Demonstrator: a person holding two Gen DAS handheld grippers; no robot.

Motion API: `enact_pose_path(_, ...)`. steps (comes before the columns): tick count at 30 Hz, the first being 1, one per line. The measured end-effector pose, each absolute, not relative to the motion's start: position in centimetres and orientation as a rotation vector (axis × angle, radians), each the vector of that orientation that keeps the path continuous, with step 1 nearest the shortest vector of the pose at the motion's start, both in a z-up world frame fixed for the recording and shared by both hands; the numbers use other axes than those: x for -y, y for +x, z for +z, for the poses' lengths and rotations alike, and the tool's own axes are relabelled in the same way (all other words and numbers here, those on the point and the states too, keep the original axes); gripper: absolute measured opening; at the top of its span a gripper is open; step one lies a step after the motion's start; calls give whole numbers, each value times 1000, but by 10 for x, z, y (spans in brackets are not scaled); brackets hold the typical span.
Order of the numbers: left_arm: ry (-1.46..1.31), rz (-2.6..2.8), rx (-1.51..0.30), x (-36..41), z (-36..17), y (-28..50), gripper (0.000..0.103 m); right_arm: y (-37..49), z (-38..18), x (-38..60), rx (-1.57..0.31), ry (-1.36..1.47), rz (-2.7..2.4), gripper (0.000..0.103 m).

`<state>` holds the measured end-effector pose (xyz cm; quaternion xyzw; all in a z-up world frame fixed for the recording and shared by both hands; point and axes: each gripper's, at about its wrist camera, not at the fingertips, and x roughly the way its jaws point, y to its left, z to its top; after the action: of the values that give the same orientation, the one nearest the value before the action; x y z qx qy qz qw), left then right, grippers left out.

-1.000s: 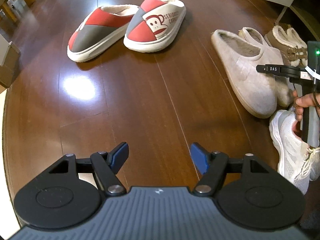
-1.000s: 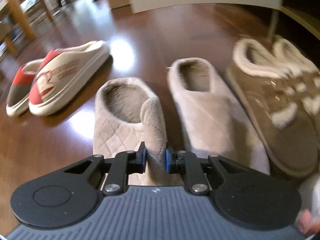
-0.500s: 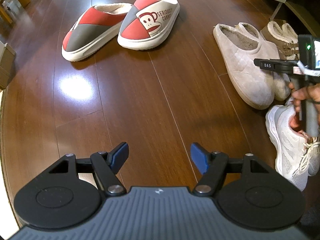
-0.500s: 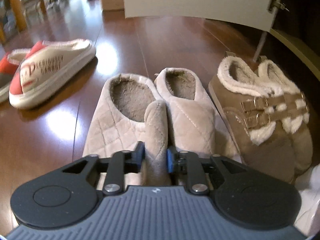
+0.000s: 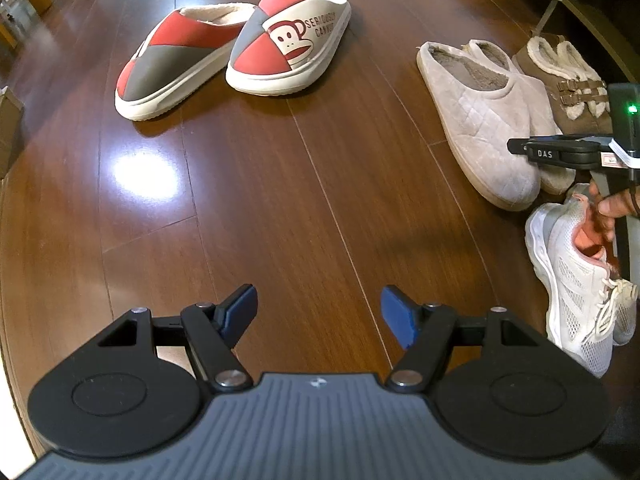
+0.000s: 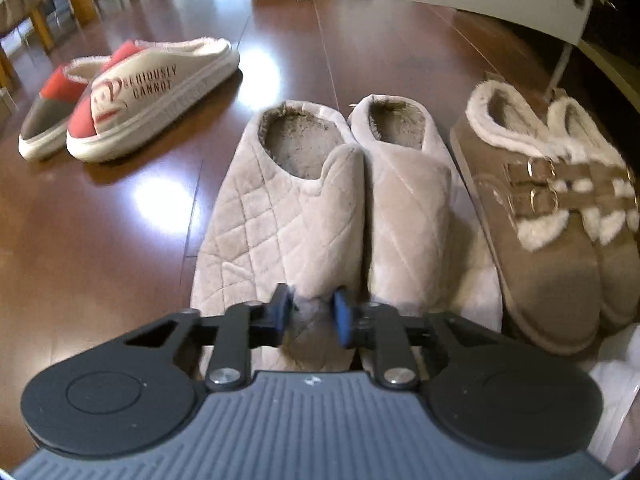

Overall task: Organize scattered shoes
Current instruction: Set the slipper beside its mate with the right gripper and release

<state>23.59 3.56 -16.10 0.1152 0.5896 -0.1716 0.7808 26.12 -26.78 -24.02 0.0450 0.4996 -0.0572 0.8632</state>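
Right tool: its blue pads stand a little apart on either side of the toe fold of the left-hand beige quilted slipper; whether they are pinching the fabric or have just let go cannot be told from this view. The slipper lies directly ahead of the tool on the wooden floor, its long axis running straight away from it, toe nearest and heel opening farthest. Its mate lies parallel and touching along the inner edge, so the pair appears aligned.

Just beside the mate, to the right, lies a pair of brown fleece-lined buckle sandals, also parallel. A white mesh sneaker lies near the toes of this row, below the right tool as seen from the left wrist.

Left tool: fingers spread wide, holding nothing, over bare floor. Ahead of it and to its left lies the red-and-grey monkey-print slipper pair, toes toward the tool, long axes slanted rather than parallel to the row and well apart from it.

Judgement: the left tool is the nearer to this pair; nothing stands in the floor between. The sneaker lies nearer the right tool.
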Motion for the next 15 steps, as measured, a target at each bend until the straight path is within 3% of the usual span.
enact_pose_path(10, 255, -392, -1279, -33, -160, 228, 71, 264, -243, 257, -1050, -96, -122, 19)
enact_pose_path(15, 255, -400, -1283, -31, -159, 223, 71, 252, -216, 262, -1026, 40, -132, 42)
